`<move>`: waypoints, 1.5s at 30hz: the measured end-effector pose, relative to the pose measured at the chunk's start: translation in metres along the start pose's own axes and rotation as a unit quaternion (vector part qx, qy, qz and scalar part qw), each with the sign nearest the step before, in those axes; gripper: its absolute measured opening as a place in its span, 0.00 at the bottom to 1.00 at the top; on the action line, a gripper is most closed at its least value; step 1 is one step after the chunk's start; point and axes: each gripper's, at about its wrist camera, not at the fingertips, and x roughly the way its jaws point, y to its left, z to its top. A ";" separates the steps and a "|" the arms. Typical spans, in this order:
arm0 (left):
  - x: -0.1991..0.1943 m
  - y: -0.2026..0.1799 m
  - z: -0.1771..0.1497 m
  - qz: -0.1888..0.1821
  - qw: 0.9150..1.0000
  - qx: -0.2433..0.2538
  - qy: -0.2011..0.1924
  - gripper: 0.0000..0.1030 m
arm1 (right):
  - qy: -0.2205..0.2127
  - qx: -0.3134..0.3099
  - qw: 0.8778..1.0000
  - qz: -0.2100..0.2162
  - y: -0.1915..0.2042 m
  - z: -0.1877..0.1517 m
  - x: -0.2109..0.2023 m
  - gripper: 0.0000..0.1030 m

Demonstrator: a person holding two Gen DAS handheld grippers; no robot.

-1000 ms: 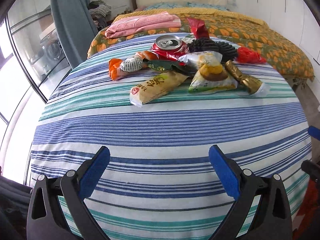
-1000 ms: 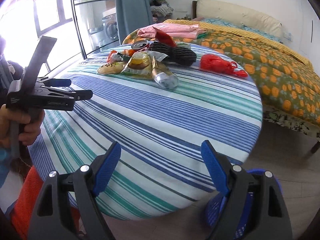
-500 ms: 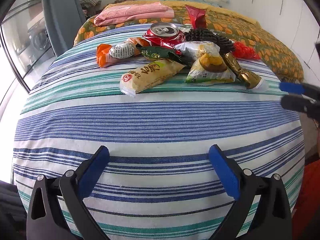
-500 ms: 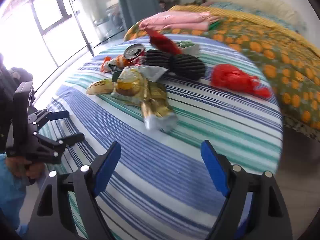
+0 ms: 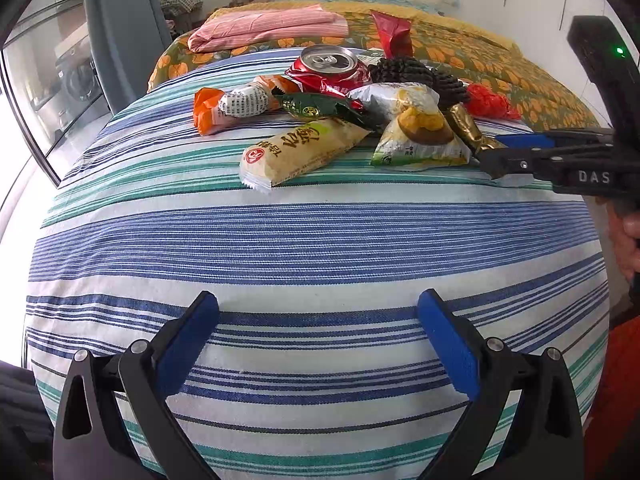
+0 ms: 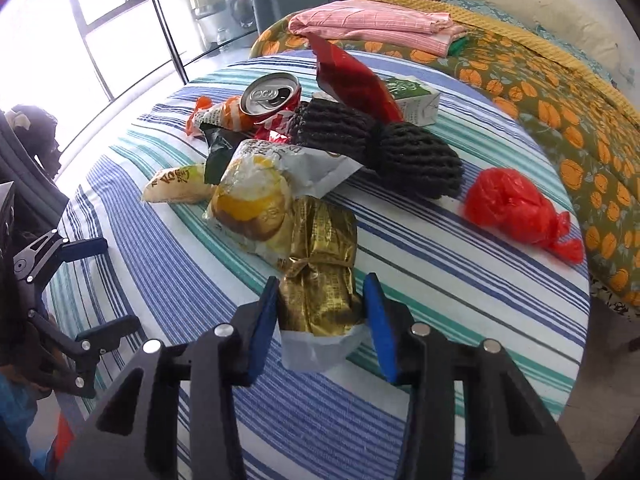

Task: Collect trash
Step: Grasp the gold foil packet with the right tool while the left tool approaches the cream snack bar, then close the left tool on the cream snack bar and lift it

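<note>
A pile of trash lies on the striped round table (image 5: pixel 304 240): a crushed red can (image 5: pixel 330 68), a beige snack packet (image 5: pixel 304 148), a chip bag (image 5: pixel 416 136), an orange wrapper (image 5: pixel 208 110), black foam netting (image 6: pixel 384 148), a red plastic bag (image 6: pixel 512 208) and a gold foil wrapper (image 6: pixel 320 276). My right gripper (image 6: pixel 322 304) has its blue pads on both sides of the gold wrapper, closing on it; it also shows in the left wrist view (image 5: pixel 520 152). My left gripper (image 5: pixel 316 340) is open and empty over the table's near edge.
A bed with an orange-flowered cover (image 6: pixel 560 92) and folded pink cloth (image 5: pixel 272 28) stands behind the table. A small green carton (image 6: pixel 412 96) and a red packet (image 6: pixel 352 80) sit at the pile's back. A glass door (image 6: pixel 120 20) is at the left.
My right gripper moved forward over the table to the gold wrapper and narrowed its jaws around it. My left gripper edged slightly closer to the pile and stayed open.
</note>
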 end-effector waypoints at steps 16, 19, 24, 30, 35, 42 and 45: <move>0.012 0.033 0.060 0.020 0.999 0.039 -0.017 0.95 | -0.010 0.029 1.000 0.002 0.015 -0.074 -0.059 0.40; 0.026 0.029 0.071 0.020 0.998 0.062 -0.007 0.94 | -0.010 0.042 0.999 0.001 0.012 -0.079 -0.058 0.40; 0.039 0.020 0.078 0.030 0.994 0.105 -0.004 0.76 | -0.009 0.056 0.998 -0.004 0.009 -0.085 -0.060 0.40; 0.035 0.017 0.074 0.010 0.994 0.107 -0.018 0.36 | -0.013 0.068 0.998 -0.008 0.005 -0.087 -0.063 0.40; 0.013 0.019 0.053 0.019 0.997 0.069 -0.015 0.28 | -0.016 0.082 0.996 -0.013 0.003 -0.089 -0.062 0.40; -0.027 0.005 -0.004 0.028 0.999 0.015 0.002 0.29 | -0.015 0.056 0.996 -0.074 0.013 -0.091 -0.057 0.40; -0.039 -0.007 -0.022 0.024 1.000 0.017 0.002 0.40 | -0.010 0.036 0.995 -0.090 0.022 -0.090 -0.052 0.42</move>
